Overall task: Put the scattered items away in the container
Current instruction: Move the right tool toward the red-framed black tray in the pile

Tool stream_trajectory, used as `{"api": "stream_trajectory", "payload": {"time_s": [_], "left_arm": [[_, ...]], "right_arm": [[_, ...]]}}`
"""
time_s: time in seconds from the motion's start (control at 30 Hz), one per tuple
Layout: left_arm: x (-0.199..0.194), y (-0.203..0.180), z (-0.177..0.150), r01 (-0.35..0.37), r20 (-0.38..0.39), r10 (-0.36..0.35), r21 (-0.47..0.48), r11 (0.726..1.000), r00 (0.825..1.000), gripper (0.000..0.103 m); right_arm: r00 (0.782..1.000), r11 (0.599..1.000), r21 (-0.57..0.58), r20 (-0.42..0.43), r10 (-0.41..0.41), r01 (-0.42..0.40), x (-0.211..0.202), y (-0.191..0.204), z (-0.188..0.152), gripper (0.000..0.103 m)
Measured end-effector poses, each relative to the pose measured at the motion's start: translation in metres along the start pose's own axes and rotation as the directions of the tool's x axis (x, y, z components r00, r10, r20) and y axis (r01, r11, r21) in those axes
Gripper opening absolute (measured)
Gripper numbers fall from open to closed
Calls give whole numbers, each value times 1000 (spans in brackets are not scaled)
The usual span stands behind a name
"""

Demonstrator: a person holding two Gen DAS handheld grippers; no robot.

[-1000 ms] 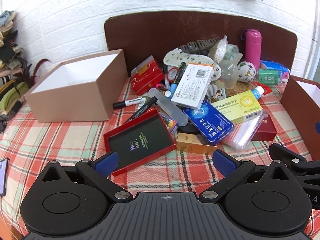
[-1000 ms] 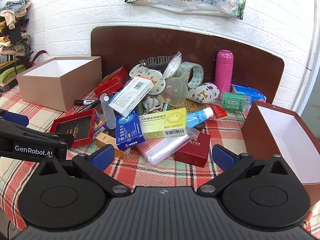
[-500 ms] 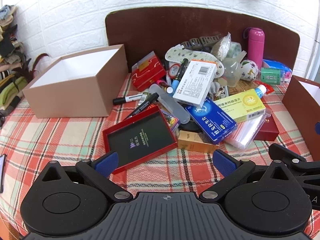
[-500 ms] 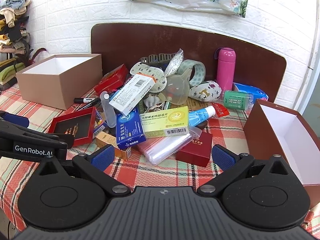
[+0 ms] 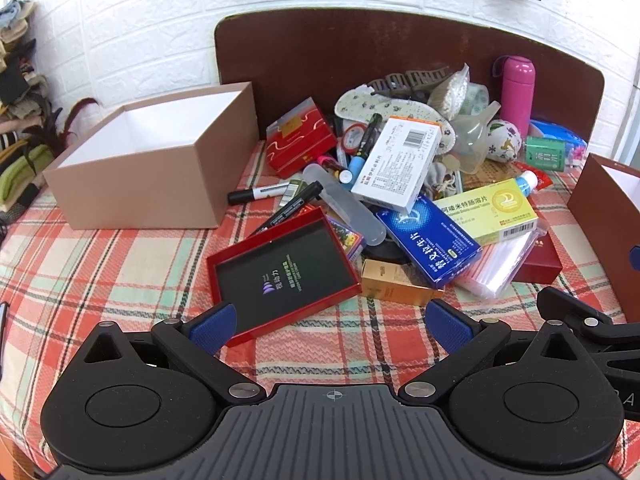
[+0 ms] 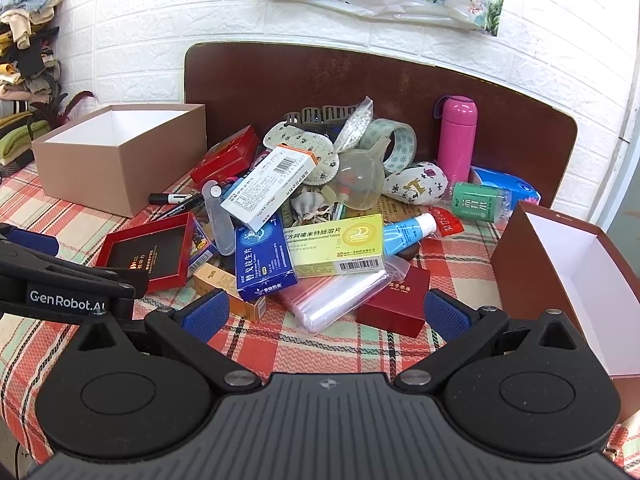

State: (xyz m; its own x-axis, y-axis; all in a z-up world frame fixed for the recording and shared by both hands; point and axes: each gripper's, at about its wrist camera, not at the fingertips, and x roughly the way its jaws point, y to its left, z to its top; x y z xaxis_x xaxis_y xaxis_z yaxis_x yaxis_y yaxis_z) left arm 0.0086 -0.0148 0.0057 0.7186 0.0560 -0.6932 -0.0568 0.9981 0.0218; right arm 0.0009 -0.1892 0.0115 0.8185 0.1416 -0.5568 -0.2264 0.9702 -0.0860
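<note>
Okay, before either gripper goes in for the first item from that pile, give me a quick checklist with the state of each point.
1. Left gripper open and holding nothing: ok.
2. Right gripper open and holding nothing: ok.
3. Tan cardboard box open on top, white inside showing nothing: ok.
4. Dark red open box reachable on the right: ok, though part of its floor is hidden.
5. Red-rimmed black tray lying free at the pile's near edge: not ok, a black marker crosses its far corner.

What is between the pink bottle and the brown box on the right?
In the right wrist view, a green packet and a blue packet lie between the upright pink bottle and the open reddish-brown cardboard box.
</note>
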Motion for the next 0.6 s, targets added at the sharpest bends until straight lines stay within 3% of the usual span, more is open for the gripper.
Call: {"api": "stream_trajectory", "payload": {"time_s": [0.6], "left_arm": [[10,4,0,3,-20,-3,-7,1000,1000,103]], "right_arm": [[1000,1000,-2,-20,3,-3,10,4,0,103]]}}
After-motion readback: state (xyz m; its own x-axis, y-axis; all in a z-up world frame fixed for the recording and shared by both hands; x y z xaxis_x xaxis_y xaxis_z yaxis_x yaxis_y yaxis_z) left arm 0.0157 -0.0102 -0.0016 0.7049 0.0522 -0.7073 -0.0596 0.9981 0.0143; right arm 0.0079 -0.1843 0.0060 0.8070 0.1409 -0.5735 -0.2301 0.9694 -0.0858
